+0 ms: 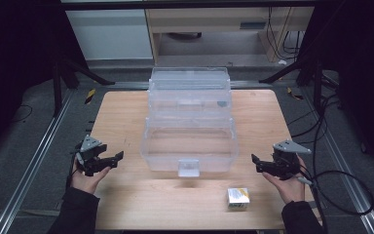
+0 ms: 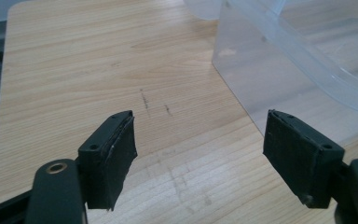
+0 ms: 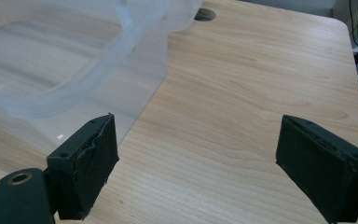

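A clear plastic storage box (image 1: 190, 141) with its lid thrown back stands in the middle of the wooden table (image 1: 126, 195); it looks empty. A small white and yellow carton (image 1: 238, 198) lies near the front edge, right of centre. My left gripper (image 1: 114, 159) hovers left of the box, open, nothing between its jaws (image 2: 199, 156). My right gripper (image 1: 256, 162) hovers right of the box, also open and empty (image 3: 196, 163). The box's wall (image 2: 261, 79) stands ahead and to the right in the left gripper view. In the right gripper view the box's wall (image 3: 74, 60) stands ahead and to the left.
A latch tab (image 1: 189, 167) sticks out of the box's front wall. Black cables (image 1: 336, 180) trail off the table's right side. Metal rails (image 1: 34, 161) run along both sides of the table, with dark stands and a pale cabinet beyond the far edge.
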